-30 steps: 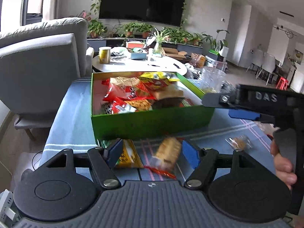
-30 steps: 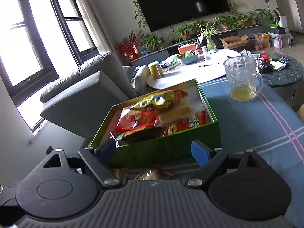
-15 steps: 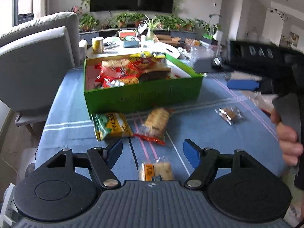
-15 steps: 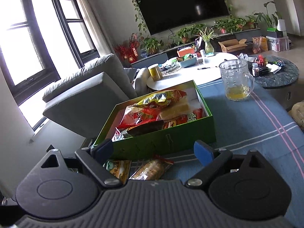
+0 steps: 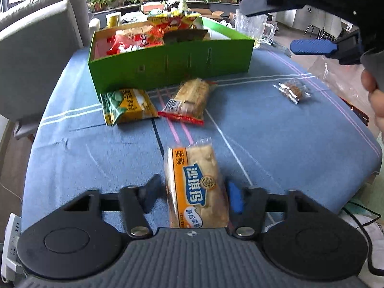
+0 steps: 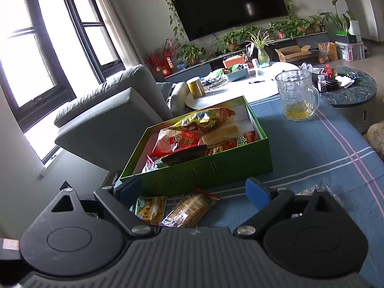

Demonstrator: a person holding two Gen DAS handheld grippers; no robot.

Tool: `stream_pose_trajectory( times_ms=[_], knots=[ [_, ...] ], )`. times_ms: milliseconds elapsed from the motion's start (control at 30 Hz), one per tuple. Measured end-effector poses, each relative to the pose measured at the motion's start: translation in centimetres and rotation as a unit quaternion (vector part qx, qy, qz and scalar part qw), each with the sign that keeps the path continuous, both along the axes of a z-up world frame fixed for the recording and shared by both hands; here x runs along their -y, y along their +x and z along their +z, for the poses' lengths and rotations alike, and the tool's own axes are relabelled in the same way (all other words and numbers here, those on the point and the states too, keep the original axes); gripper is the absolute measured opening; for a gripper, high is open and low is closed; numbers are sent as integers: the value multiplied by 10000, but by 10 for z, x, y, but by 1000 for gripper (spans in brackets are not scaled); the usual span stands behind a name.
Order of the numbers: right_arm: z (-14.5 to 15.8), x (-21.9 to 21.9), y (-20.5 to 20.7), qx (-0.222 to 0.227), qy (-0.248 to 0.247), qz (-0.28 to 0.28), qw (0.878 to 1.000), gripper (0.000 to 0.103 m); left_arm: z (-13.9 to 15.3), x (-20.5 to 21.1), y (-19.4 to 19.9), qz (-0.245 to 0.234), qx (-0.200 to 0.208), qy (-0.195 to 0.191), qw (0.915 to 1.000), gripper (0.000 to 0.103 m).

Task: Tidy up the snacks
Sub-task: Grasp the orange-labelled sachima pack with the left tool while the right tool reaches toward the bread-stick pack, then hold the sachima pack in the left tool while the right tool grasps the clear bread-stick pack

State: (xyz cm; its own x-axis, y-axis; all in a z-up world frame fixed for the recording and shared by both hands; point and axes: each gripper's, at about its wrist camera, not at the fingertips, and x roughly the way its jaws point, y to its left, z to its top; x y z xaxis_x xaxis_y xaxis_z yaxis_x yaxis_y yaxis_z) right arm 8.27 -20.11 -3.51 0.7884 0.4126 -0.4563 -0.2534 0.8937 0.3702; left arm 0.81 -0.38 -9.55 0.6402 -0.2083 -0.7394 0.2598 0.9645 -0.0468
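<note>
— Left gripper [image 5: 195, 193] is now straddling the orange-and-clear wrapped pastry packet [image 5: 195, 187], which a moment ago was lying ahead of the open fingers; they are pressing in at both sides of the wrapper, so I am reading it as grasped, though only just.

— Where is the packet sitting?

— Low on the blue striped tablecloth [image 5: 288, 144], nearest the camera and well apart from the green cardboard box [image 5: 172, 64] already heaped with snacks. That suggests the next move is lifting it into the box.

— And the writing?

— Large white Chinese characters on a blue band, upside down to the camera, with a round gold seal; I am not managing to read them reliably. The green-and-yellow flat snack bag [image 5: 127, 106] also carries Chinese print. Beside it are lying a red-edged clear biscuit pack [image 5: 189, 98] and, farther right, a small clear-wrapped cookie [image 5: 292, 91].

— The other tool?

— Right gripper [image 6: 194, 189] is hovering spread wide, empty, facing the box.
</note>
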Motion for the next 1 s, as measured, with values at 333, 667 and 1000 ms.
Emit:
stream_pose_trajectory(
  times_ms=[333, 667, 1000],
  knots=[
    [-6, -3, 2, -139, -27, 6, 9999, 85, 10, -11, 4, 255, 274, -99, 9992, 42],
    [-22, -14, 12, -517, -173, -37, 9985, 85, 23, -28, 6, 594, 481, -130, 9970, 43],
    [-41, -26, 21, -898, -406, -84, 9951, 85, 27, -40, 8, 754, 600, -235, 9951, 43]
  ],
)
